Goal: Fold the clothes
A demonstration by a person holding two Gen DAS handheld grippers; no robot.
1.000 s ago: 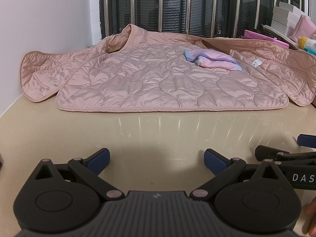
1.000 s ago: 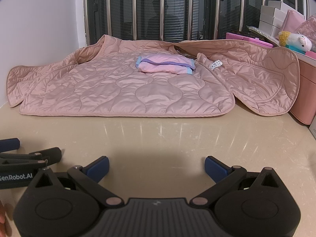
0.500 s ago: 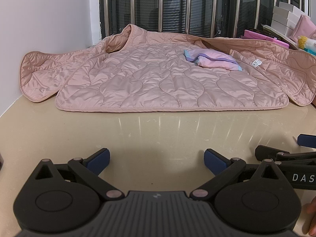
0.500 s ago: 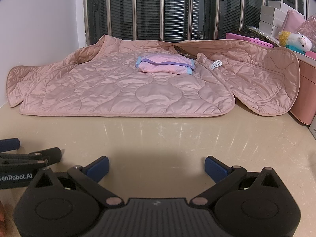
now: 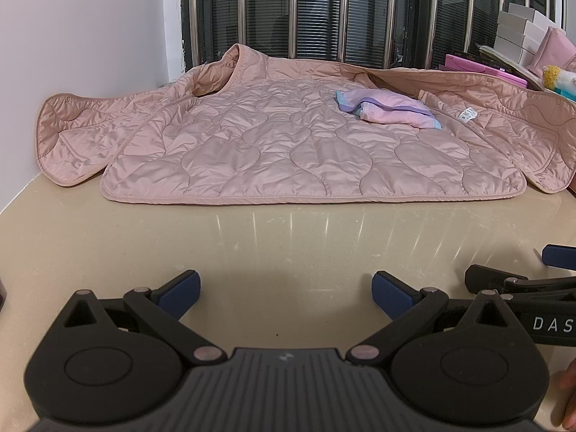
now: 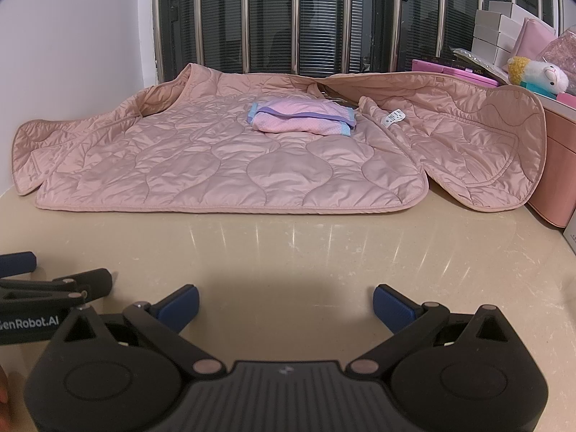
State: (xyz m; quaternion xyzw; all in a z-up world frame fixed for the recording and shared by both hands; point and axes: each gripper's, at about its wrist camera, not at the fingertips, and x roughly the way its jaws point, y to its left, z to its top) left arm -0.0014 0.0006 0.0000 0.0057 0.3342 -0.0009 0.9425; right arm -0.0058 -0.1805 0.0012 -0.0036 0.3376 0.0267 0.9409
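The left gripper [image 5: 284, 289] and right gripper [image 6: 284, 300] are both hovering wide open, holding nothing. A pink quilted jacket [image 5: 288, 151] is lying spread across the frame's middle.

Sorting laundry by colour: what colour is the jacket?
Pink jacket, quilted; clearest in the right wrist view.

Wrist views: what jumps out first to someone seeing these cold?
A large pink quilted jacket lies spread open across the far half of the beige table, with a small folded pink garment resting on its middle. Near the camera, the left gripper and right gripper sit wide open and empty over bare tabletop. At the right edge, a plush toy sits among pink boxes.
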